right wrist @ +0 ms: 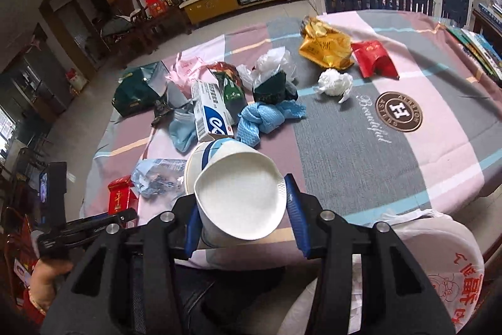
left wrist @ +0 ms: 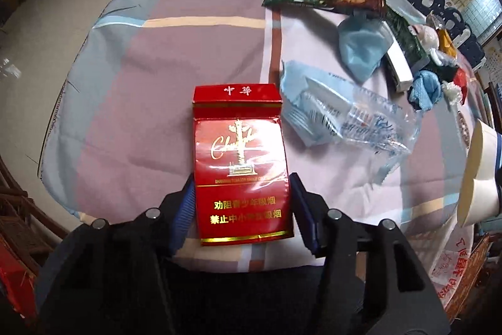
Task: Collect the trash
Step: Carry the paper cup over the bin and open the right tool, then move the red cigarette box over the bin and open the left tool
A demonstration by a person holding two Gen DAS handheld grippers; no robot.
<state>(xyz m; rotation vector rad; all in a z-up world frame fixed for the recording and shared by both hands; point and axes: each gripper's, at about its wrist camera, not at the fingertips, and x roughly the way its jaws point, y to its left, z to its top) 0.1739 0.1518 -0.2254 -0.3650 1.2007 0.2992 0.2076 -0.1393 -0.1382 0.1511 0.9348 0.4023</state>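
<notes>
Red cigarette pack (left wrist: 240, 165) with gold lettering, white paper cup (right wrist: 240, 200) – blue band, tablecloth (right wrist: 360, 146) checked pink, grey, pale blue.

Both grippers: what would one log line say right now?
left gripper: fingers astride red cigarette pack, on tablecloth | right gripper: shut on crushed paper cup

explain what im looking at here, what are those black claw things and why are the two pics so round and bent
No robot here: a person holds a two-finger gripper in each hand, each with a fisheye camera looking along its fingers, hence the bent look. The left gripper straddles a red cigarette pack lying on the tablecloth; whether its pads press the pack yet is unclear. The right gripper holds a squashed white paper cup. Wrappers, a blue cloth and a toothpaste box litter the table. A white plastic bag waits nearby.
</notes>
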